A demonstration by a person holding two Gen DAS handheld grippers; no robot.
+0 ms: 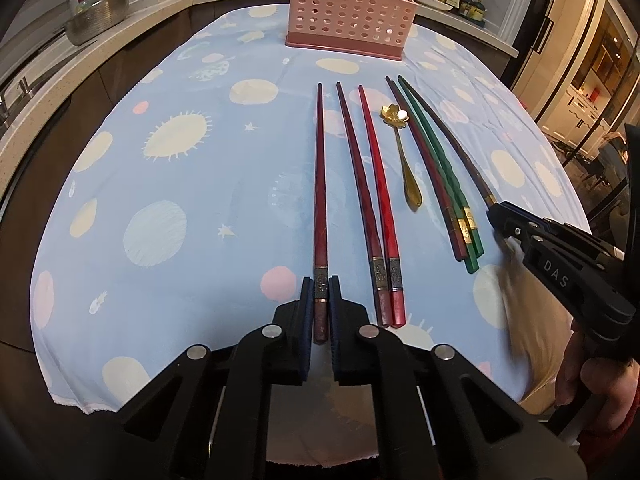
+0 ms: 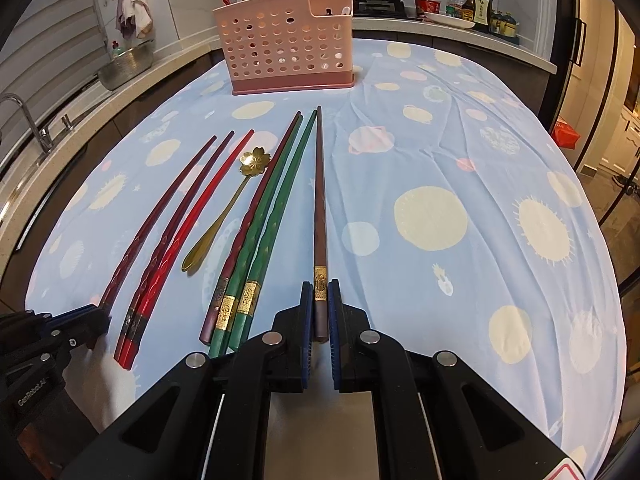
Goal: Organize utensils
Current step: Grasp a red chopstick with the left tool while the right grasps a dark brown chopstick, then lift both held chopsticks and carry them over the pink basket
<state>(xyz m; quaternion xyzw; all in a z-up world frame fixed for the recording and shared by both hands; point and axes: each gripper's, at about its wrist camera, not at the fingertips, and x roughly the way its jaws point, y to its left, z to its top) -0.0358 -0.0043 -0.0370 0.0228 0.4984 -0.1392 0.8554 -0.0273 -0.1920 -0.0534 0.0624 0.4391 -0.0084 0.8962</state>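
- Our left gripper point(image 1: 320, 296) pinches the dark red chopstick point(image 1: 319, 184) by its thick end, nearest us from the pink holder point(image 1: 348, 12).
- Our right gripper point(image 2: 320, 300) clamps the brown chopstick point(image 2: 319, 200) likewise.
- Both look light, stiff, slick; we grip the banded ends.
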